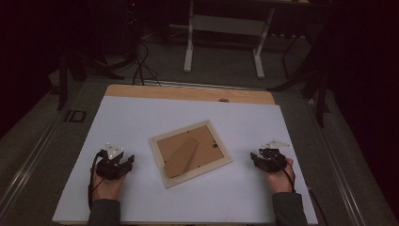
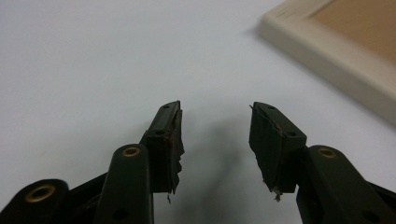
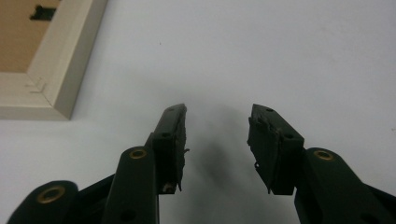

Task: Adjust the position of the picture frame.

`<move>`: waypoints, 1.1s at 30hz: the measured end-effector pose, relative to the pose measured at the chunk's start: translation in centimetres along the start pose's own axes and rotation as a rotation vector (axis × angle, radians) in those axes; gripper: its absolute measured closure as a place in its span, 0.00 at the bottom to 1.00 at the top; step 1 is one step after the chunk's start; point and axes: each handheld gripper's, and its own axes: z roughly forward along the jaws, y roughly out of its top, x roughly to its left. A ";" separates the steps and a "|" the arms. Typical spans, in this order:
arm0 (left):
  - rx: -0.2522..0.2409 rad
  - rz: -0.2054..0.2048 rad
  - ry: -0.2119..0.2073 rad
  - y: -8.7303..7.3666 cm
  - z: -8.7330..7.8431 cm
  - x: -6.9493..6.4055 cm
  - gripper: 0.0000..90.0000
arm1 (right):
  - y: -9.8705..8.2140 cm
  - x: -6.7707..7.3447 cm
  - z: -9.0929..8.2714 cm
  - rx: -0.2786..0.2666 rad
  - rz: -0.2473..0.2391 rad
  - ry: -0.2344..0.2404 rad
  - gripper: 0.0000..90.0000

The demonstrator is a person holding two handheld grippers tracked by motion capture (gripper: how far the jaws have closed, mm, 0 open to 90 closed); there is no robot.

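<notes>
1. One picture frame [image 1: 190,153] is seen lying face down near the middle of the white counter [image 1: 141,117], turned at an angle, its brown backing board and folded stand uppermost.
2. It is flanked by the two grippers, each set well apart from it and neither touching it.
3. A slip is judged likely if the frame is pinched at one thin edge only: lying flat, it could be pushed across the smooth sheet instead of being lifted.
4. The stand could be snagged or bent if it is caught by a finger.
5. The left gripper [image 2: 215,140] is held with fingers apart and nothing between them.
6. The right gripper [image 3: 217,142] is likewise spread and empty, above bare counter.
</notes>
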 end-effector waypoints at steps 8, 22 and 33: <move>-0.033 0.047 -0.096 0.4 -0.9 -0.4 0.59 | -0.2 -0.5 -0.9 -0.053 0.020 0.009 0.62; -0.035 0.061 -0.147 1.0 -1.5 -1.1 0.64 | -0.2 -0.5 -1.5 -0.101 0.034 0.023 0.65; -0.063 0.043 -0.180 1.2 -2.4 -1.5 0.64 | 0.3 -0.4 -2.1 -0.179 0.114 0.125 0.65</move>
